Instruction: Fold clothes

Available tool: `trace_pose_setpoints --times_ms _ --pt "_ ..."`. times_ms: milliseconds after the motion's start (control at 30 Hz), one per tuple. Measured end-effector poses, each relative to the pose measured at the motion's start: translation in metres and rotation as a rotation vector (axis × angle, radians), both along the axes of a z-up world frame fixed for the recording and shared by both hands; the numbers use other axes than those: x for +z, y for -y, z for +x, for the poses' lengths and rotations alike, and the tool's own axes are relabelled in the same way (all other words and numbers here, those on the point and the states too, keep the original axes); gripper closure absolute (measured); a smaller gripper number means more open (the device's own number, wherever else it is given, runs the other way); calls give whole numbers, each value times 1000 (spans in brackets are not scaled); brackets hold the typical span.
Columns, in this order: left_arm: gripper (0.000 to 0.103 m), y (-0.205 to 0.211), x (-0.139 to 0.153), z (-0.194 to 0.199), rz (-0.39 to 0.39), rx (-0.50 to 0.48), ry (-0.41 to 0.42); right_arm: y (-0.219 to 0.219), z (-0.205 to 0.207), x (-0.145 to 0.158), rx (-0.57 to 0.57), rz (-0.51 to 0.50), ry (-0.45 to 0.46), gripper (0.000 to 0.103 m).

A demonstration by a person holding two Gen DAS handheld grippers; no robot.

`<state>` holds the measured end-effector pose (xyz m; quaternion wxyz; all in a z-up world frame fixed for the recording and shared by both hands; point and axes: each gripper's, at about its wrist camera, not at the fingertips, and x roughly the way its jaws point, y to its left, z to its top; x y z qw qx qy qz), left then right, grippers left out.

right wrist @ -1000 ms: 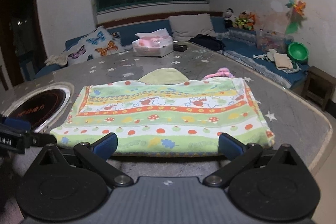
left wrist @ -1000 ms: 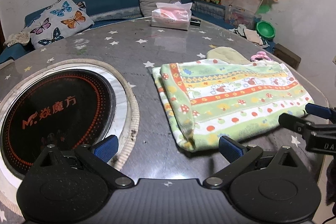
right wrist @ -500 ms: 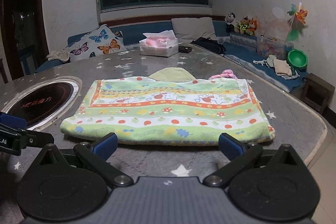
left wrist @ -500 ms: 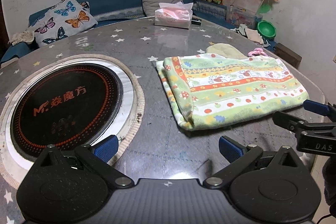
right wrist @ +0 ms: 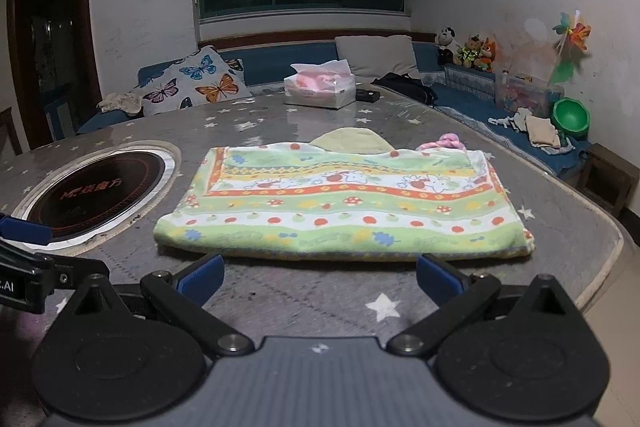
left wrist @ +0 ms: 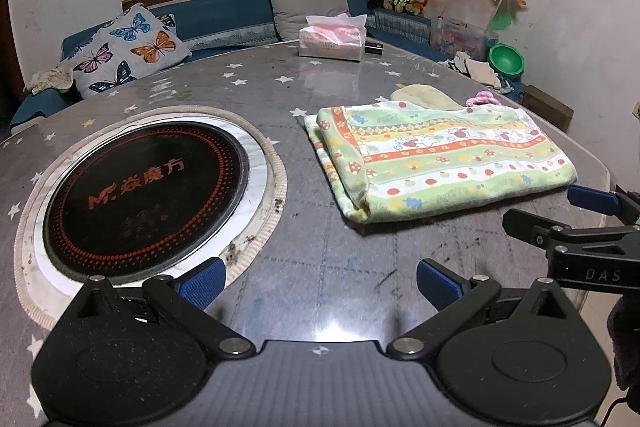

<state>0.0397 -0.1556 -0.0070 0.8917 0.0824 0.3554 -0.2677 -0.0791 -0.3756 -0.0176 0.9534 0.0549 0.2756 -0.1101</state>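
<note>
Folded green striped fruit-print cloth (right wrist: 340, 203) flat near grey star-patterned table (right wrist: 560, 227) right edge. Left gripper (left wrist: 319, 281), right gripper (right wrist: 319, 277): jaws spread, empty. Folded layered end visible only from left wrist.

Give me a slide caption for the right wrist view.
Open right tongs face a folded patterned cloth on the star-print table, holding nothing.
</note>
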Motion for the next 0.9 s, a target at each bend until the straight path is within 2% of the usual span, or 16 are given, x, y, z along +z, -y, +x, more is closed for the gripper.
trace_pose_setpoints --times_ms 467,900 --pt "0 -9 -8 -20 5 -3 -1 -14 -13 -4 6 -18 -35 0" --pt "0 -7 -10 -36 11 -18 4 -20 -24 -5 16 -4 -33 0"
